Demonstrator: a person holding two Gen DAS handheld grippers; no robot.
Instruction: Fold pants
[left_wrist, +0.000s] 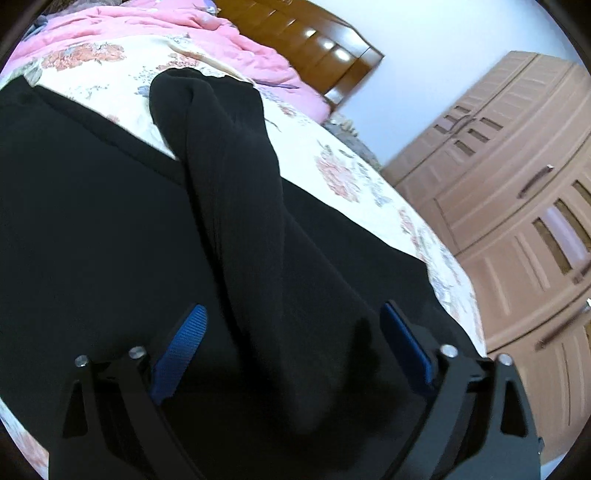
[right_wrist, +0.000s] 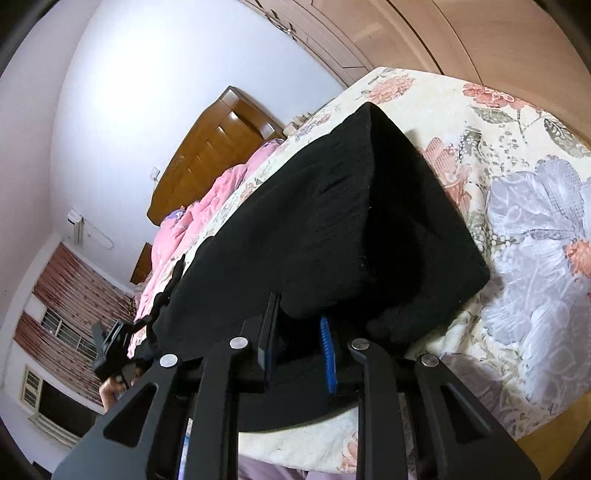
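The black knit pants (left_wrist: 122, 229) lie spread on a cream bedsheet printed with pink and grey flowers (left_wrist: 354, 173), filling most of the left wrist view from 7 o'clock up toward 12. One raised ridge of the black fabric runs from between the fingers up to about 11 o'clock, where it ends in a rounded, folded tip.

The left gripper (left_wrist: 291, 350) is released: its blue-padded fingers (left_wrist: 181, 350) stand wide apart, with the black cloth lying between them, and neither pad visibly presses it.

In the right wrist view, the right gripper (right_wrist: 295, 354) is clenched on a fold of the pants (right_wrist: 332, 221), its jaws drawn close with black fabric pinched between them. From that grip the cloth rises toward 12 o'clock as a folded, tent-like shape with a sharp crease, its lower corner at 3 o'clock resting on the sheet.

A crumpled pink quilt (left_wrist: 155, 33) lies at 11 o'clock in the left view, beside a glossy brown wooden headboard (left_wrist: 314, 40). A light brown panelled wardrobe (left_wrist: 517, 206) stands at 3 o'clock.
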